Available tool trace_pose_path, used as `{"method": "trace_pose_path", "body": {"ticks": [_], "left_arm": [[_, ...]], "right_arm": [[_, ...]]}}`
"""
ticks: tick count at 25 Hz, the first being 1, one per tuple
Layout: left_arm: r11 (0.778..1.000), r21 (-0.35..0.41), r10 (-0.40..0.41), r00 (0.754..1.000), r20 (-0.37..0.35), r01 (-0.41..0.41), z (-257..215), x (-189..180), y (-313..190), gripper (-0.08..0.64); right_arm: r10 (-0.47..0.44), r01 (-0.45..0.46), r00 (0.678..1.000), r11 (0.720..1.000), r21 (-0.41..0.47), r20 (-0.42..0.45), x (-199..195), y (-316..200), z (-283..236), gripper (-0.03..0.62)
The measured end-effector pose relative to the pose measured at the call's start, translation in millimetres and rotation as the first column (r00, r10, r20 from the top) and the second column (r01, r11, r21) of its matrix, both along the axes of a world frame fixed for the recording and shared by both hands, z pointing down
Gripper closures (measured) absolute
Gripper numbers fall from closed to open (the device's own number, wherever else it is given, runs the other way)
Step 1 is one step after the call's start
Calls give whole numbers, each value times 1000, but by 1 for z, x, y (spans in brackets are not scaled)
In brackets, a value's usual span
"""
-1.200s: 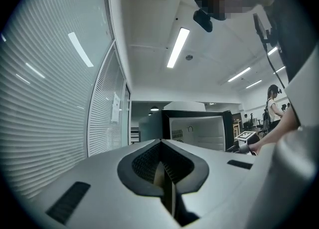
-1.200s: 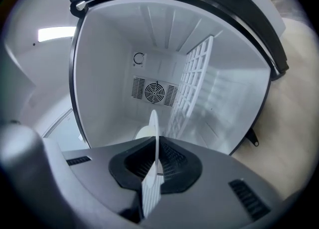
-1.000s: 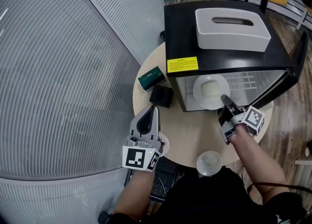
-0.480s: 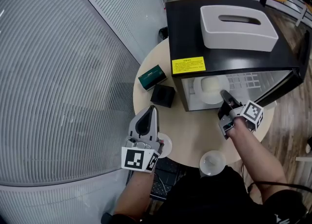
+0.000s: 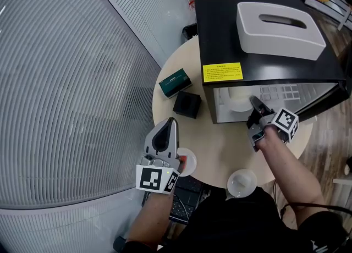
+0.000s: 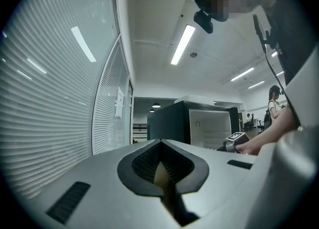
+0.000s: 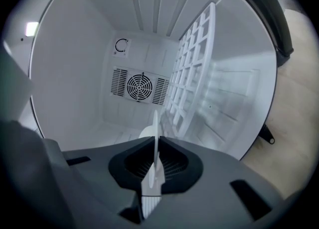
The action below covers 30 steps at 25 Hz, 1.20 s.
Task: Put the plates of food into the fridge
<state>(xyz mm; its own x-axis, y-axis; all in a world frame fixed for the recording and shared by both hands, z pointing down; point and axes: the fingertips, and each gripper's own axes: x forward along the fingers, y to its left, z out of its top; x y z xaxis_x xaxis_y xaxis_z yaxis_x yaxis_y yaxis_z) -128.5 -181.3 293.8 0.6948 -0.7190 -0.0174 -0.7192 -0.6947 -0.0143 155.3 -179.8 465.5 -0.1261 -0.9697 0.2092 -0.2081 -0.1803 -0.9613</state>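
The right gripper (image 5: 254, 102), its jaws clamped on the rim of a white plate (image 5: 236, 102), holds that plate just inside the open black fridge (image 5: 264, 62) on a round table (image 5: 231, 142). In the right gripper view the plate (image 7: 154, 123) shows edge-on between the pads, close beside the white wire shelf (image 7: 192, 73) and short of the fan grille on the back wall. The hold is a thin pinch at one edge, so the likeliest trouble is the far side sagging and whatever food it carries sliding off. The food itself cannot be made out from here. A push further in at a slant could knock the rim against the shelf or a side wall and twist the plate in the pads. Letting go before it rests on a surface would probably drop it. The left gripper (image 5: 173, 121) hangs over the table's near side with its jaws together and nothing in them. Just beside it sits a small plate with something red on it (image 5: 186, 163), right at the table's edge, and another plate (image 5: 242, 182) sits at the near rim by the person's right forearm. A careless sweep of either arm could send one to the floor.
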Motion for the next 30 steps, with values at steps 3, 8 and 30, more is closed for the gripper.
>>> {"method": "trace_pose_path", "body": {"ticks": [3, 8, 30], "left_arm": [[1000, -1, -9, 1000, 0, 9, 0, -5, -2, 557], [1000, -5, -30, 1000, -6, 30, 2, -13, -5, 557], [999, -20, -40, 999, -27, 40, 3, -17, 2, 557]], "right_arm": [[2, -2, 1000, 1000, -13, 3, 0, -6, 2, 572], [-6, 5, 1000, 1000, -19, -25, 1, -18, -1, 572], [-306, 43, 447, 946, -322, -841, 32, -26, 1, 480]]}}
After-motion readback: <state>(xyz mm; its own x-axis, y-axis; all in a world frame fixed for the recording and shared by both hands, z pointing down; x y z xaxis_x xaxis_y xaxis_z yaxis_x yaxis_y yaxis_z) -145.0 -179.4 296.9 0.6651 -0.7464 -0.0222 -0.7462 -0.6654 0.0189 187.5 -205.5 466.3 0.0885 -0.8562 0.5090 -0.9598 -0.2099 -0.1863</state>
